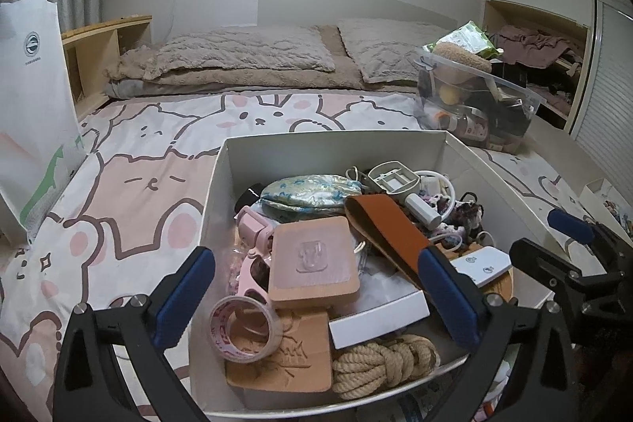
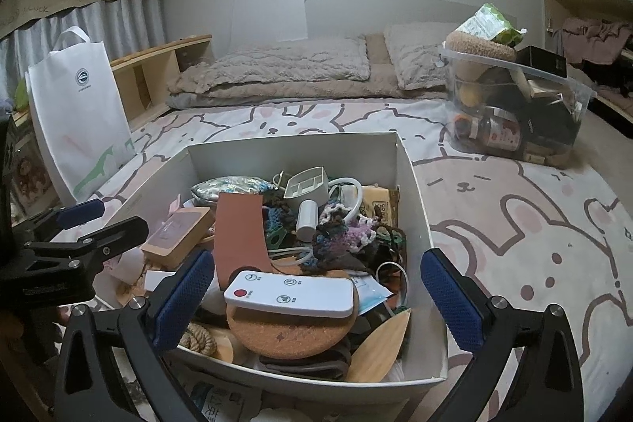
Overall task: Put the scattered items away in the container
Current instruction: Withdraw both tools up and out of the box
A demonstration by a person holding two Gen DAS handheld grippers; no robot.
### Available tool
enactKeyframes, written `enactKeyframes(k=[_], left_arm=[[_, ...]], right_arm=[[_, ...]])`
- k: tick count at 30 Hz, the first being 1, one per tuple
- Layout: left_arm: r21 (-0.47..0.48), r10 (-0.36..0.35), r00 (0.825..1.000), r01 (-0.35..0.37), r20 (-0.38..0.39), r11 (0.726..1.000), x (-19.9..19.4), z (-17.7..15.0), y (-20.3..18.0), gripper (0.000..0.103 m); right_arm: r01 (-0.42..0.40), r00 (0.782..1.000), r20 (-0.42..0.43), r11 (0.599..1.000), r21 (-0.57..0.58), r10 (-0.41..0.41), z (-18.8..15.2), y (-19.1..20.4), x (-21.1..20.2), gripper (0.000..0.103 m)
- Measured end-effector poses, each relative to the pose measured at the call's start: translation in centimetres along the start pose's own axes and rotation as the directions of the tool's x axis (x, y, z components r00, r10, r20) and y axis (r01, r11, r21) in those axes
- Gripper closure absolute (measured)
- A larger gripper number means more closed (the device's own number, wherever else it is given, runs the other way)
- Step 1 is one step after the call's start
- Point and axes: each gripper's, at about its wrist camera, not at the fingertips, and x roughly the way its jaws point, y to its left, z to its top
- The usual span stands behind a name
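We see a bed [image 2: 534, 224] under a pink cartoon-animal sheet filling the small room, grey pillows [image 2: 285, 66] at its head. The white container [image 1: 221, 192] sits on the sheet before us, heaped with items: a cork coaster [image 2: 292, 335], a white remote [image 2: 289, 293], a tape roll [image 1: 245, 327], coiled rope [image 1: 379, 362]. Deeper items are buried, tangled and hard to identify. Our left gripper [image 1: 318, 293] and right gripper [image 2: 316, 297] hover over it, fingers spread wide, empty.

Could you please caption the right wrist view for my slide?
Open right claw over a white box of clutter, remote on top.
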Motion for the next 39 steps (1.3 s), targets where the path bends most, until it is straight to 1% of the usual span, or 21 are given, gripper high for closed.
enactKeyframes(k=[11, 19, 23, 29, 33, 39], left_arm=[[-0.003, 0.009, 1.0, -0.009, 0.021, 1.0, -1.4, -0.3, 0.2, 0.0], [-0.007, 0.022, 0.998, -0.022, 0.064, 1.0, -3.4, -0.4, 0.2, 0.0], [0.019, 0.052, 0.995, -0.054, 0.084, 0.998, -4.4, -0.7, -0.2, 0.0], [0.029, 0.059, 0.992, -0.063, 0.111, 0.998, -5.9, -1.3, -0.6, 0.0], [0.04, 0.084, 0.988, -0.09, 0.127, 0.995, -6.6, -1.8, -0.9, 0.0], [0.025, 0.076, 0.989, -0.08, 0.127, 0.996, -7.3, -2.8, -0.8, 0.0]], right_arm=[[0.018, 0.999, 0.043, 1.0, 0.004, -0.019, 0.2, -0.2, -1.5, 0.0], [0.016, 0.996, 0.092, 1.0, -0.001, -0.016, 0.2, -0.1, -3.3, 0.0], [0.021, 0.993, 0.115, 1.0, 0.0, -0.021, -0.2, -0.1, -4.4, 0.0], [0.025, 0.988, 0.154, 1.0, 0.016, -0.027, -0.7, -0.6, -6.1, 0.0], [0.024, 0.986, 0.166, 0.999, 0.031, -0.029, -1.2, -1.1, -6.8, 0.0], [0.013, 0.982, 0.185, 0.998, 0.064, -0.025, -2.3, -1.7, -8.1, 0.0]])
